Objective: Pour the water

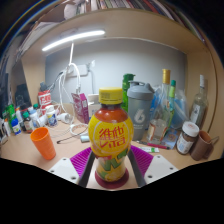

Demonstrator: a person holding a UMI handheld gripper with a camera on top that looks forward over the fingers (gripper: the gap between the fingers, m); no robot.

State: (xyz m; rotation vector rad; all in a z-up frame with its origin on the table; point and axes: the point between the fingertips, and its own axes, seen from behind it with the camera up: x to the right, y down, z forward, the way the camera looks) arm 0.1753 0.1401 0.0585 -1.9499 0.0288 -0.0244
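Gripper (112, 172) jaws closed on lower body of 1 yellow bottle (111, 138), upright just above the desk (30, 170), orange cup (44, 143) off to one side; looks full, heavy, slick plastic, so grip mid-body.

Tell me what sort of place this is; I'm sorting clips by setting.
Likely a cluttered office or lab workbench: a wooden desk crowded with bottles and jars, an orange cup, and white cables. The gripper holds a yellow-capped drink bottle.
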